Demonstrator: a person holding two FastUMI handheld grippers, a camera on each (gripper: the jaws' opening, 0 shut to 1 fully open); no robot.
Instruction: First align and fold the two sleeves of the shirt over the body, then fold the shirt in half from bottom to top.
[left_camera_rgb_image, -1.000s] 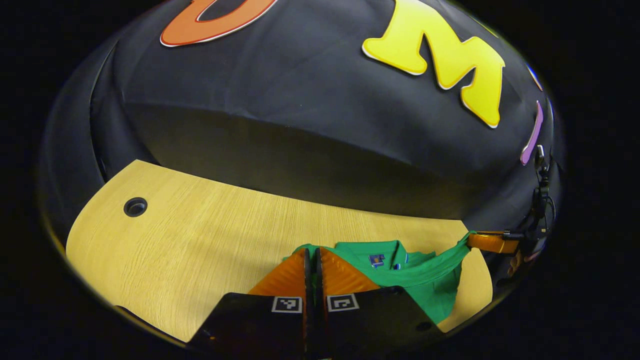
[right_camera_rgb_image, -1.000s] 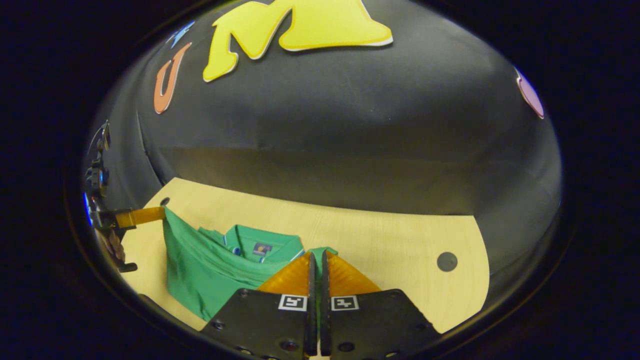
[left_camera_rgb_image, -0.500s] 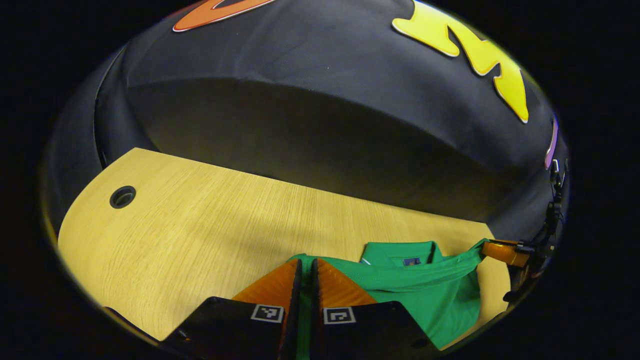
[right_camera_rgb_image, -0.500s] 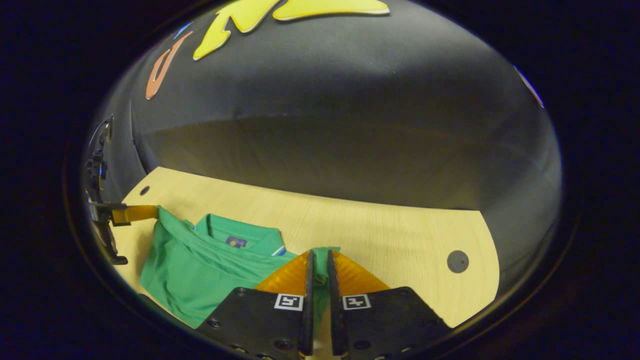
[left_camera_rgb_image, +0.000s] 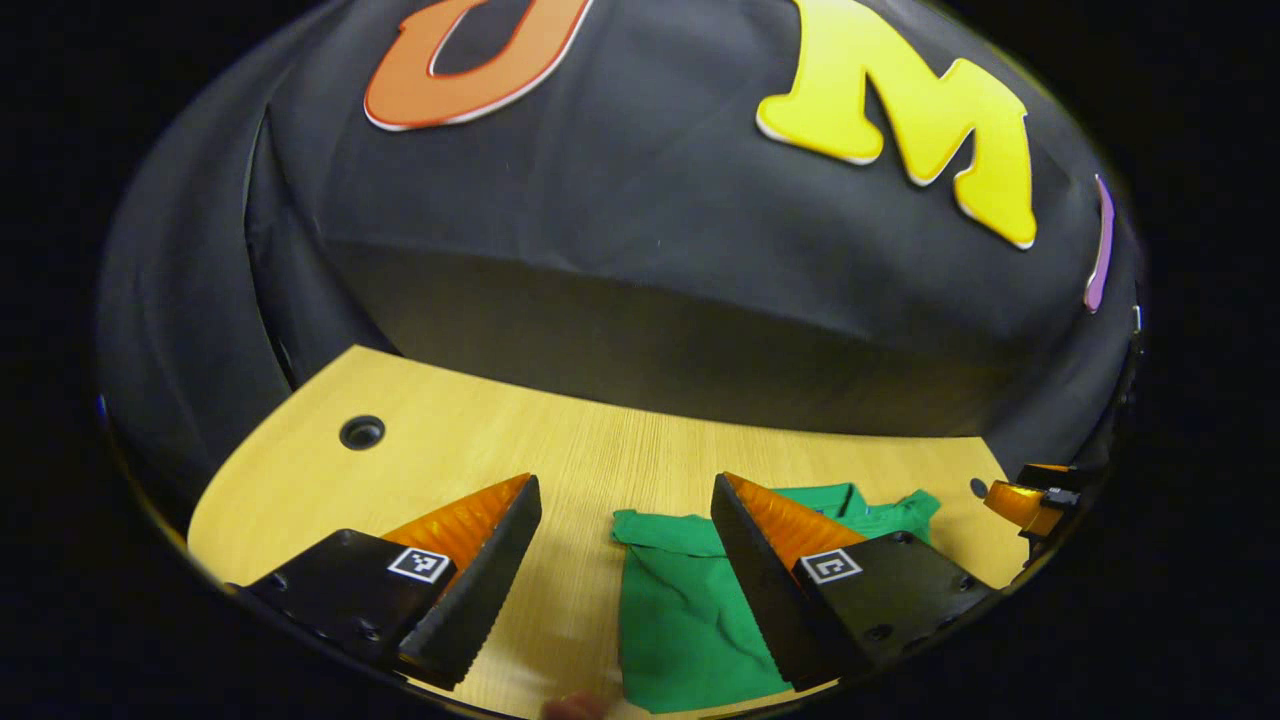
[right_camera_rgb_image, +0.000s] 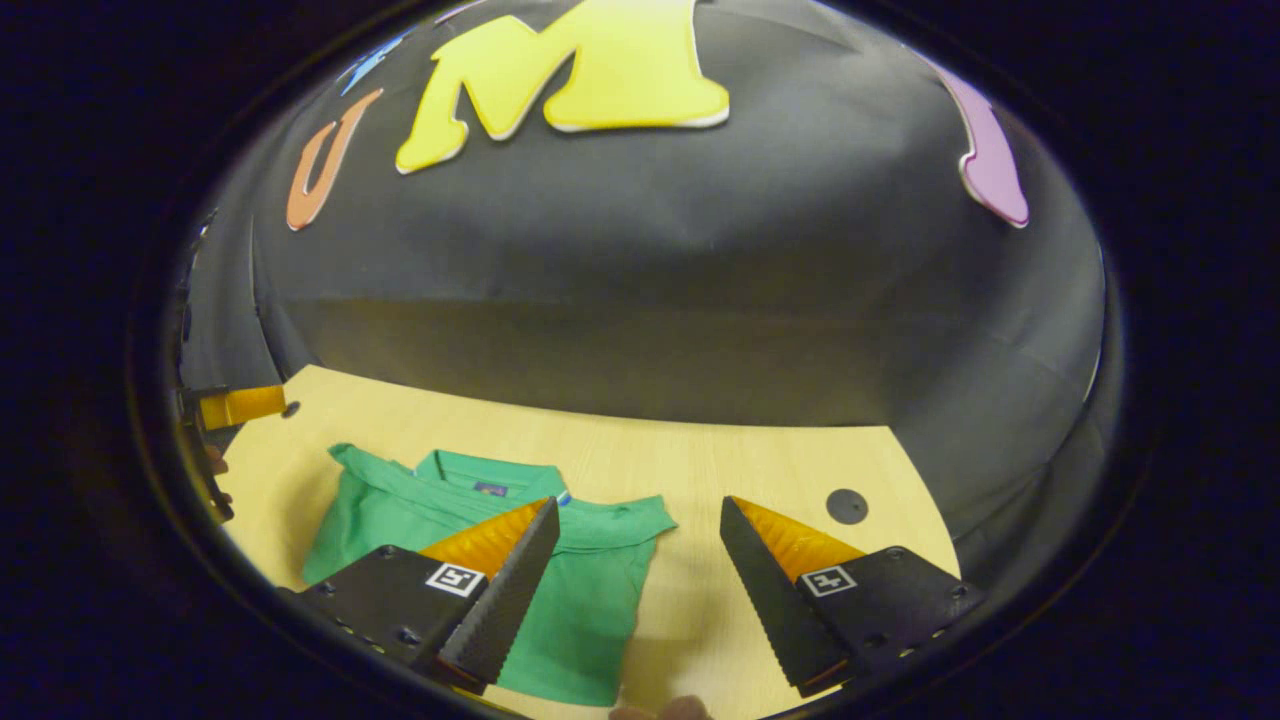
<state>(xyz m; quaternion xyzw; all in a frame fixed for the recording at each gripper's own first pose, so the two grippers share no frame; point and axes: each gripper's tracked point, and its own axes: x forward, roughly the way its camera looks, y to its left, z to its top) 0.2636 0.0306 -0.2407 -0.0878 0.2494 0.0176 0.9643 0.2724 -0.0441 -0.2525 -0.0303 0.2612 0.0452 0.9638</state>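
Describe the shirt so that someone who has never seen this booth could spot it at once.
Start from the pale wooden table in front of the black cloth wall. On it lies the green shirt, folded into a compact bundle with its collar toward the wall. It is the table's sole cloth item, beside dark round holes.

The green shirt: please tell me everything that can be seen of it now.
The green shirt is a polo of soft knit cloth, lying folded on the wooden table. Its collar with a small blue tag peeks out at the far side, under a folded-over layer. Both the left gripper and the right gripper hang open above it, neither touching it.
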